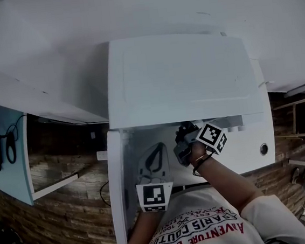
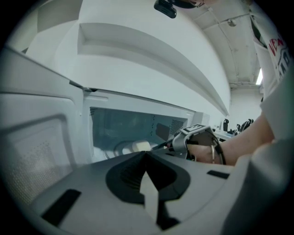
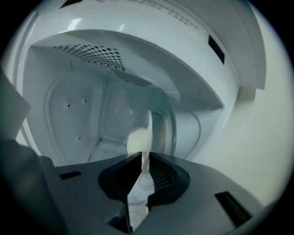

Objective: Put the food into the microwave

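item: plate point(image 3: 148, 131) carrying the food point(image 3: 135, 141), a pale rounded lump.
location: inside the open microwave point(image 1: 180, 78), at the glass turntable point(image 3: 172, 124); whether it rests fully on the glass cannot be told.
right hand-held gripper point(image 3: 141, 158): reached into the cavity and rolled onto its side, jaws nearly together, pinching the plate's thin rim.
left hand-held gripper point(image 2: 146, 155): outside the cavity by the open door point(image 1: 119, 187), jaws together, nothing between them.
step in hand (judged): setting the plate down and letting go.
handling notes: hold the plate level so the food does not slide. see it flat and centred on the turntable before parting the jaws. open only enough to clear the rim, then draw straight back without lifting or dragging it. keep off the cavity walls.
outstanding: door not yet shut.
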Tool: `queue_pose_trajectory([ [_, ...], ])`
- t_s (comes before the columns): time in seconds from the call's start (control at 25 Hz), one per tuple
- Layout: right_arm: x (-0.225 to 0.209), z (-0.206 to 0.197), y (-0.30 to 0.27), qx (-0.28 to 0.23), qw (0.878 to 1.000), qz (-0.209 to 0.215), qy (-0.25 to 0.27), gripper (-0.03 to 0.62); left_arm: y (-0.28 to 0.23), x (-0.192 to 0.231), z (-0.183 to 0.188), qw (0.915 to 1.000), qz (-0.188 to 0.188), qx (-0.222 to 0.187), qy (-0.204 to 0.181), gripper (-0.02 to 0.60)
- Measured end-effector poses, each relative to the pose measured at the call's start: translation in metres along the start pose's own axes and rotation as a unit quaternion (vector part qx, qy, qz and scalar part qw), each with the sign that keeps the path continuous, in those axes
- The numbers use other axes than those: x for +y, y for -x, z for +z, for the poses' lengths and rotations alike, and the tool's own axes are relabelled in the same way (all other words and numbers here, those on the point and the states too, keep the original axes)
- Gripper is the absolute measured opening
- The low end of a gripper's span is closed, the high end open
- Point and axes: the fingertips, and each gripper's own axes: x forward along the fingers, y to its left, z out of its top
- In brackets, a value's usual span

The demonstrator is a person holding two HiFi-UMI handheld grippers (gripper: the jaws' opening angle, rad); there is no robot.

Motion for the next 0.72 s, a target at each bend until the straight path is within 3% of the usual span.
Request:
queue_pose_trajectory([
  [0.16,0.01,0.001,0.0,-0.008,0.996,0.011,0.088,0.106,0.002,0.001,0.0,0.9999,0.002,0.003,0.011,0.006],
  [0.36,0.015,-0.013,-0.002,0.073,0.974,-0.007,0.216,0.218,0.003,0.003,-0.001,0.9997,0.001,0.001,0.026,0.006],
  [0.44,0.01,-0.017,0.001,0.118,0.954,-0.028,0.275,0.221,0.004,0.001,0.0,0.9997,0.0,-0.002,0.025,0.006],
  [0.56,0.001,-0.019,0.008,0.172,0.91,-0.063,0.372,0.222,0.006,-0.001,0.002,0.9996,-0.002,-0.006,0.026,0.006],
  [0.72,-0.001,-0.026,0.012,0.228,0.854,-0.09,0.459,0.222,0.009,0.0,0.003,0.9995,-0.001,-0.009,0.029,0.006],
])
